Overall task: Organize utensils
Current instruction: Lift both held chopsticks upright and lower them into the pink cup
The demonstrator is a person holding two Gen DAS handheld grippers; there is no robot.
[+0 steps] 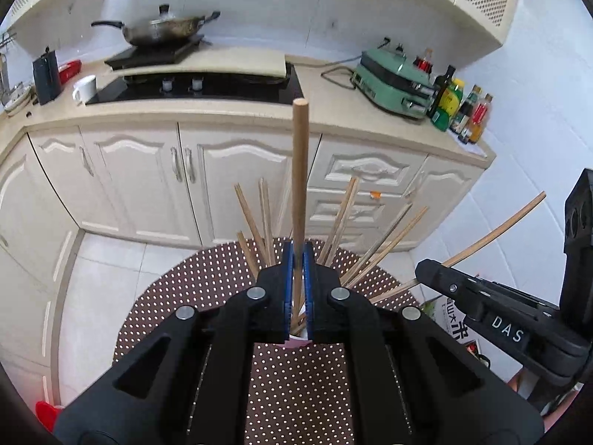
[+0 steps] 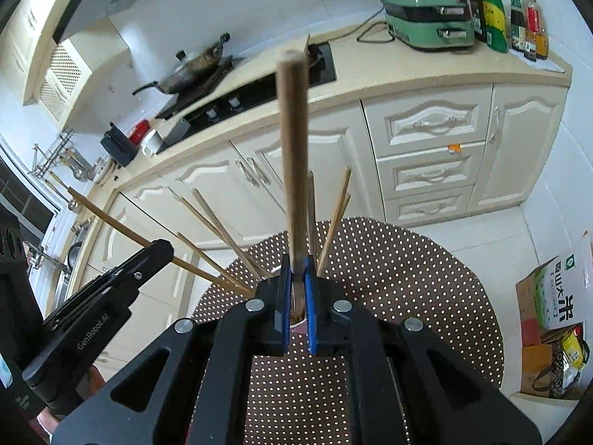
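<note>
My left gripper (image 1: 297,250) is shut on a wooden chopstick (image 1: 299,170) that stands upright between its blue pads. Under it a white cup (image 1: 296,341) holds several other chopsticks (image 1: 385,244) that fan outward. My right gripper (image 2: 296,265) is shut on another wooden chopstick (image 2: 294,148), also upright, above the same cup (image 2: 298,324) with fanned chopsticks (image 2: 218,226). The right gripper shows in the left wrist view (image 1: 426,270) at the right, and the left gripper shows in the right wrist view (image 2: 159,250) at the left; each has a chopstick through it.
The cup stands on a round table with a brown polka-dot cloth (image 1: 192,289). Behind are cream cabinets (image 1: 148,178), a counter with a hob (image 1: 192,87), a wok (image 1: 163,27), a green appliance (image 1: 393,81) and bottles (image 1: 463,107). A cardboard box (image 2: 548,296) sits on the floor at the right.
</note>
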